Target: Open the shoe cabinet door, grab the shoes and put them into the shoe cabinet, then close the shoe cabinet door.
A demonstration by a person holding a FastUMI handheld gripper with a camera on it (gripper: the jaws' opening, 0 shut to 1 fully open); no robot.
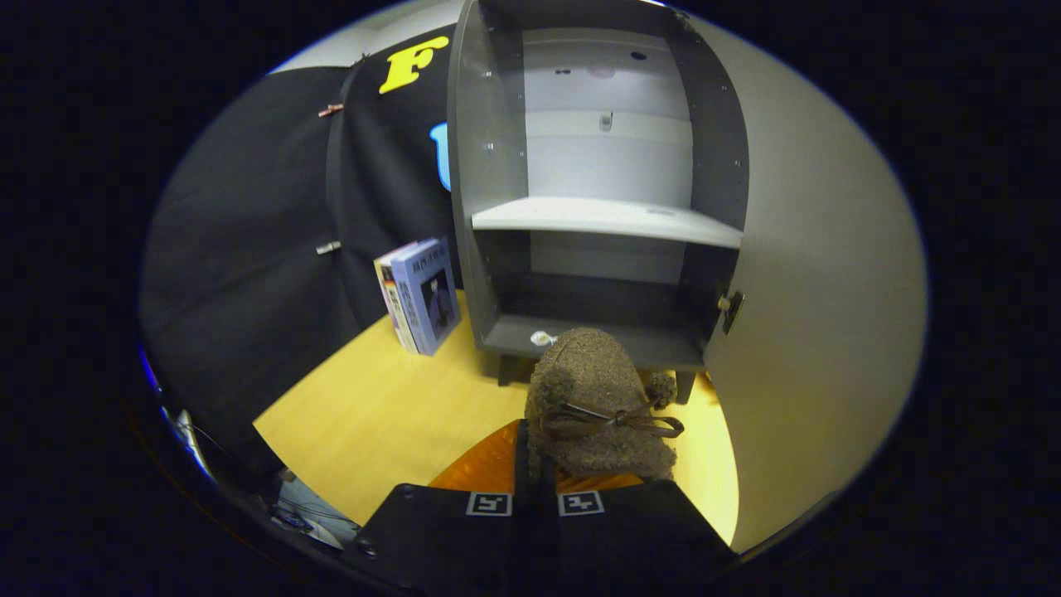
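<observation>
The gripper [536, 464] has its fingers drawn close together and pinching the near edge of a fuzzy brown shoe [593, 398], which has a dark bow across its top and stands at twelve o'clock just ahead of the fingertips. Beyond the shoe, also at twelve o'clock, the grey shoe cabinet [597, 224] stands with its door [821, 315] swung wide at two o'clock, its two compartments bare around a pale shelf [605, 217]. At ten o'clock some books [419, 294] lean on the yellow floor [398, 414] beside the cabinet.
</observation>
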